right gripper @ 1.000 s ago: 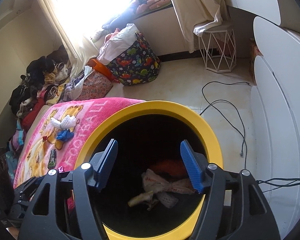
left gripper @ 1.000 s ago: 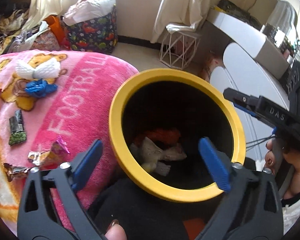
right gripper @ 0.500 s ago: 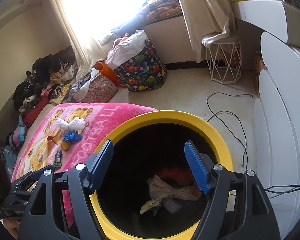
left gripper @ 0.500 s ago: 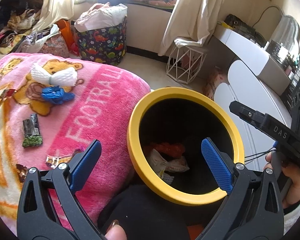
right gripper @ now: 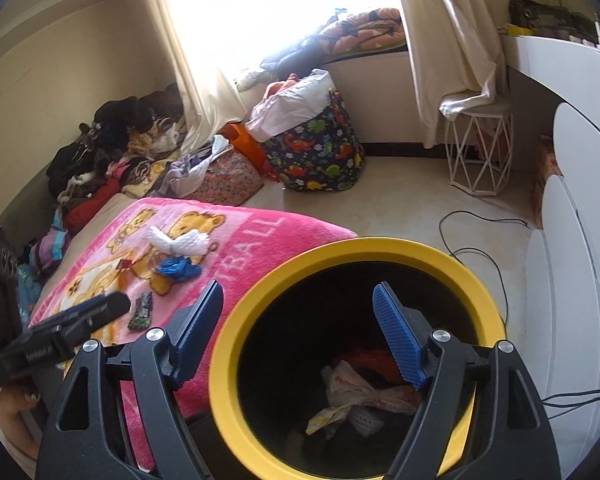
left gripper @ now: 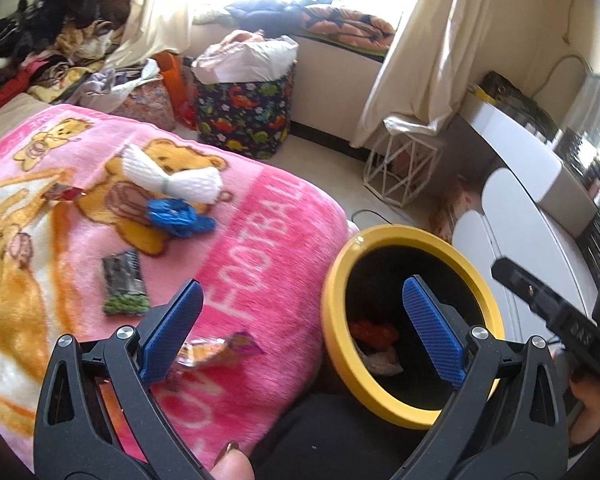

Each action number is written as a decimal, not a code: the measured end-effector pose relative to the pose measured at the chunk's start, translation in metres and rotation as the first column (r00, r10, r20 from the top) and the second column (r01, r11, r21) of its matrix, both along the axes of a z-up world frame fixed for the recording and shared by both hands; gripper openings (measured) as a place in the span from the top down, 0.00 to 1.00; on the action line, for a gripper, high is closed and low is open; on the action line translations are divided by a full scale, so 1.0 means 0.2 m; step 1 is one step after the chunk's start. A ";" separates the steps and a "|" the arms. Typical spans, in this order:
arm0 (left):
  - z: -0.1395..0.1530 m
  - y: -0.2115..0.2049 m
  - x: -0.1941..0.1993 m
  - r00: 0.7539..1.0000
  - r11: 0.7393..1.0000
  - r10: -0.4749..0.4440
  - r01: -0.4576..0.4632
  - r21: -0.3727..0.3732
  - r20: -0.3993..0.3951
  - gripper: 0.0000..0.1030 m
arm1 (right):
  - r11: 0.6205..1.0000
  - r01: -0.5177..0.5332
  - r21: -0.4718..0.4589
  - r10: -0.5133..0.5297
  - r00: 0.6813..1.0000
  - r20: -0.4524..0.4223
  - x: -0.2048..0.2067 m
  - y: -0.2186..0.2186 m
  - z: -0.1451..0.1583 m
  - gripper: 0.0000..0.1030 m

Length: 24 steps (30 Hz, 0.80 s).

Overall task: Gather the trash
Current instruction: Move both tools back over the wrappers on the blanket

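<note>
A yellow-rimmed black bin [left gripper: 380, 236] [right gripper: 380, 246] stands beside the bed, with crumpled wrappers [right gripper: 356, 396] inside. On the pink blanket [left gripper: 260, 220] lie a white foam net [left gripper: 168, 176], a blue crumpled bag [left gripper: 180, 216], a dark green wrapper [left gripper: 124, 284], a shiny orange-purple wrapper [left gripper: 216, 350] and a small red wrapper [left gripper: 64, 193]. My left gripper [left gripper: 300, 336] is open and empty, between blanket edge and bin. My right gripper [right gripper: 300, 340] is open and empty above the bin's rim.
A dinosaur-print laundry bag [left gripper: 244, 116] and a white wire stool [left gripper: 400, 164] stand on the floor by the window. White rounded cabinets [right gripper: 572, 240] line the right. Clothes [right gripper: 112, 152] pile at the bed's far end. A cable [right gripper: 484, 240] runs over the floor.
My left gripper has swung left, from over the bin toward the blanket, bringing the wrappers closer. My right gripper has risen and drawn back slightly over the bin. Both stay open.
</note>
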<state>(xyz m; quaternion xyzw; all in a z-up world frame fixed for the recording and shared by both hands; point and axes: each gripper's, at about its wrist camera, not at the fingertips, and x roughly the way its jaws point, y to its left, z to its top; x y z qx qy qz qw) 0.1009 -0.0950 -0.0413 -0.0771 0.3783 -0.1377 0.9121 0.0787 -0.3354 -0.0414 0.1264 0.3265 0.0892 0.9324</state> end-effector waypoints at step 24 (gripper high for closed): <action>0.09 0.67 0.06 0.953 0.952 0.298 -0.294 -0.081 0.044 0.11 | 0.941 -0.324 -0.101 0.320 0.946 -0.055 0.02 0.68 -0.05 0.27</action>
